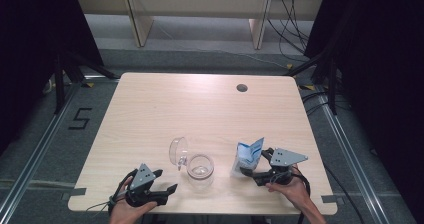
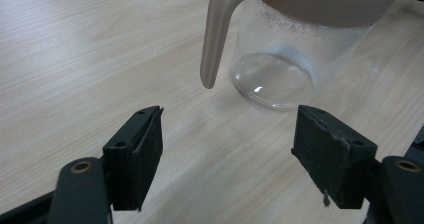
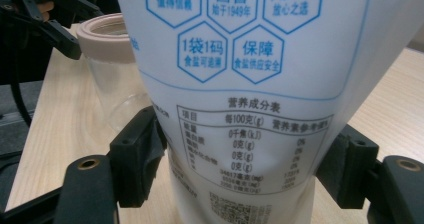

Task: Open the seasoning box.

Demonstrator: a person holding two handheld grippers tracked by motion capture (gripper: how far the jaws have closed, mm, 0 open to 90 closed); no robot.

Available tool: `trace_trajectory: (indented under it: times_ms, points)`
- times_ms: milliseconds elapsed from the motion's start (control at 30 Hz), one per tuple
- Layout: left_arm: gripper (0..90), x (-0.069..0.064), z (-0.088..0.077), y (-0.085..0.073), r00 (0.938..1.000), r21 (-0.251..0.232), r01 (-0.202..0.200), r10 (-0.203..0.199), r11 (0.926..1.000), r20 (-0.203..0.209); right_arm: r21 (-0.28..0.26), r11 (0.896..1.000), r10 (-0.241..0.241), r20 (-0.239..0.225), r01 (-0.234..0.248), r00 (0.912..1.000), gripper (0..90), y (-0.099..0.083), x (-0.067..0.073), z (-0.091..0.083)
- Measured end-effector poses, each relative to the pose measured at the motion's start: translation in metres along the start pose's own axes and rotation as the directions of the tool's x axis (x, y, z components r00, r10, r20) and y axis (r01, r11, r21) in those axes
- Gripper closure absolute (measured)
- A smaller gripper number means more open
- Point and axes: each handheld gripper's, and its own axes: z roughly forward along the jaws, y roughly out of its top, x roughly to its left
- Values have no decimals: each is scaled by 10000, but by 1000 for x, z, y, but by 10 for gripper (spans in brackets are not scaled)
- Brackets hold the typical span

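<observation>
Your right claw (image 1: pixel 250 171) has its jaws around the lower part of the pouch (image 1: pixel 247 157); in the right gripper view both pads sit against the pouch's sides, so you have it gripped, standing upright on the worktop (image 1: pixel 200 109) at the near right. Your left claw (image 1: pixel 167 181) is wide open and holds nothing; in the left gripper view its pads (image 2: pixel 145 149) hang over bare wood, with the jar (image 2: pixel 295 44) well ahead of them.

The jar (image 1: pixel 200 171) stands near the front edge between your two claws, just left of the pouch and apart from it. Its clear lid (image 1: pixel 178 151) is swung up and back, so the mouth is free. The glass looks empty, bar a faint dusting on the inner wall that I can't identify.

By my reading you are early in the job: the jar is open and the pouch is in hand, but nothing has been poured. Left to do: lift the pouch, tip it over the mouth, set it down and close the lid. Whether the pouch's top is already open, I cannot tell.

Count: one pouch, one jar with one lid, two claws.
</observation>
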Motion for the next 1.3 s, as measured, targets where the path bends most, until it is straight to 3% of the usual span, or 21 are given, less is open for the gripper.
trace_trajectory:
  times_ms: [100,167,200,367,467,500,567,633,833,867,900,967,1000,1067,1100,1133,1167,1200,1300]
  points:
    - [275,2,-1,0,9997,81,-258,258,9996,-24,-16,9999,105,271,-104,9996,316,0,3,0]
    - [275,2,-1,0,9997,57,-235,235,9997,26,-43,9999,131,385,-129,9992,318,0,5,0]
    - [275,2,-1,0,9997,59,-237,237,9997,27,-118,9997,203,744,-195,9970,321,0,7,1]
    - [275,2,-1,0,9997,55,-231,230,9997,21,56,9993,359,1329,-370,9905,323,2,15,1]
    - [275,1,-1,0,9998,31,-202,202,9998,-10,147,9969,730,1791,-768,9811,323,3,23,2]
    - [275,1,0,0,9998,7,-186,186,9998,4,45,9982,575,2127,-598,9754,325,4,24,3]
    - [275,-1,0,0,10000,-1,4,-4,10000,15,193,9939,1013,2277,-1085,9685,325,6,31,5]
    - [275,0,0,0,10000,-7,-38,38,10000,3,168,9930,1086,2566,-1168,9604,325,6,35,6]
    - [275,0,0,0,9999,46,-97,97,9999,60,202,9879,1380,3398,-1539,9303,320,9,46,10]
    - [275,1,0,0,9998,-2,-169,169,9999,77,204,9867,1447,3455,-1615,9272,318,9,47,11]
    - [275,0,0,0,9999,50,-93,93,9999,72,120,9902,1261,3517,-1391,9276,315,9,46,11]
    - [275,0,0,0,9999,19,-117,117,9999,68,365,9870,1331,3576,-1563,9243,306,9,49,11]
    - [275,0,0,0,9999,29,-89,89,10000,83,334,9904,1129,3645,-1341,9243,297,8,47,10]
    - [275,0,0,0,9999,-56,3,-3,10000,100,427,9877,1279,3325,-1504,9344,273,7,45,10]
    - [275,0,0,0,9999,-53,-8,9,10000,102,393,9918,1021,3325,-1220,9375,263,5,42,9]
    - [275,0,0,0,9999,-58,-1,1,10000,107,498,9888,1186,3110,-1408,9430,252,4,42,8]
    - [275,0,0,0,9999,-61,-1,2,10000,113,420,9929,954,2817,-1117,9547,243,2,37,8]
    - [275,0,0,0,9999,-36,-43,43,10000,97,425,9907,1134,2716,-1296,9557,232,1,38,7]
    - [276,1,-1,0,9995,79,-313,312,9995,97,397,9961,689,2178,-794,9735,219,0,32,7]
